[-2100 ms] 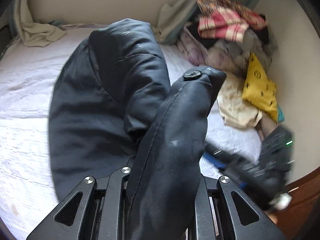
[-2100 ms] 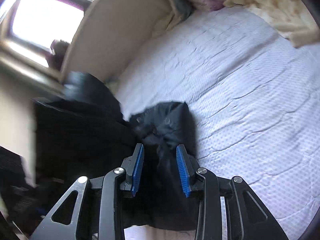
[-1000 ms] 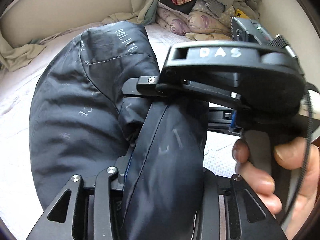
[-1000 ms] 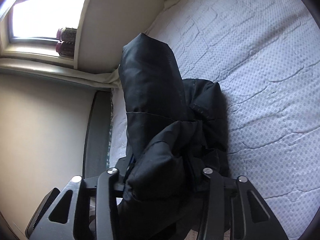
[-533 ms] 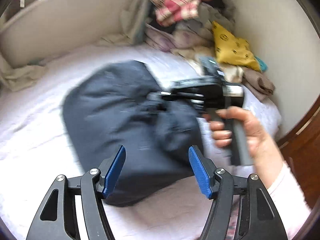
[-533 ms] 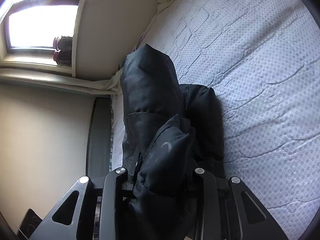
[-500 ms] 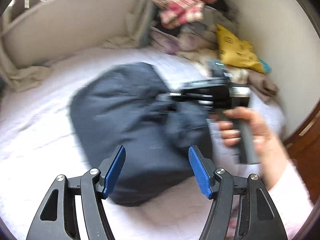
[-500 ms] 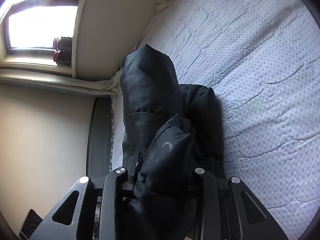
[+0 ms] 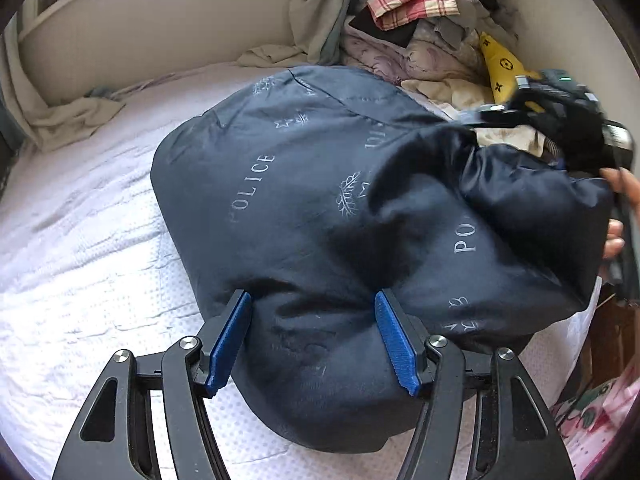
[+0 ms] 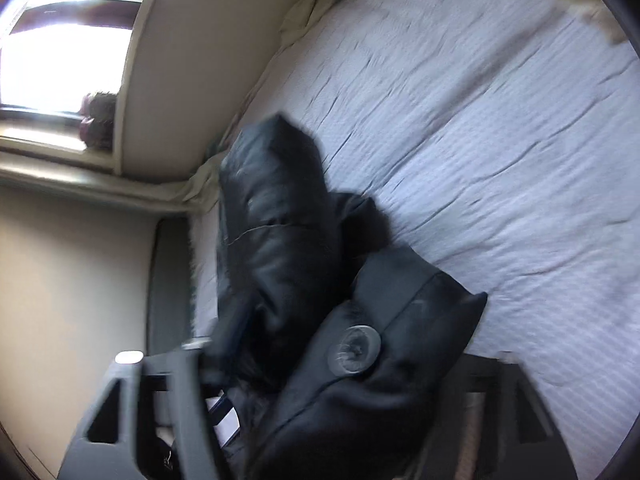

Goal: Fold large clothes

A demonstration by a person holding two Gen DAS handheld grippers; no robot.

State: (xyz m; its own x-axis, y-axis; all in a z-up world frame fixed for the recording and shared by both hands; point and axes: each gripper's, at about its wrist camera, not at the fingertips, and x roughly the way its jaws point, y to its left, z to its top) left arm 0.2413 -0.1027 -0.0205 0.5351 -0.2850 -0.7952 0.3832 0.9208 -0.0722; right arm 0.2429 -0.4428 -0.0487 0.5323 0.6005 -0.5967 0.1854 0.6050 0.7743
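While the bed (image 9: pixel 80 248) is carrying everything, the dark padded jacket (image 9: pixel 304 208) is lying on its white cover as a bulky folded bundle, so the fold is looking well along; what is left, by my judgement, is laying the last raised portion down and flattening the lot. The bundle's long axis is running from near the left tongs (image 9: pixel 314 336) away toward the clothes pile (image 9: pixel 420 20) at the far corner, its printed lining facing up. The left tongs are standing wide open, blue pads straddling the near end of the jacket without pinching it. The right tongs (image 10: pixel 320 392) are gripping a buttoned flap, the fabric bunching thickly between the blurred jaws and lifted off the bed at the right edge.
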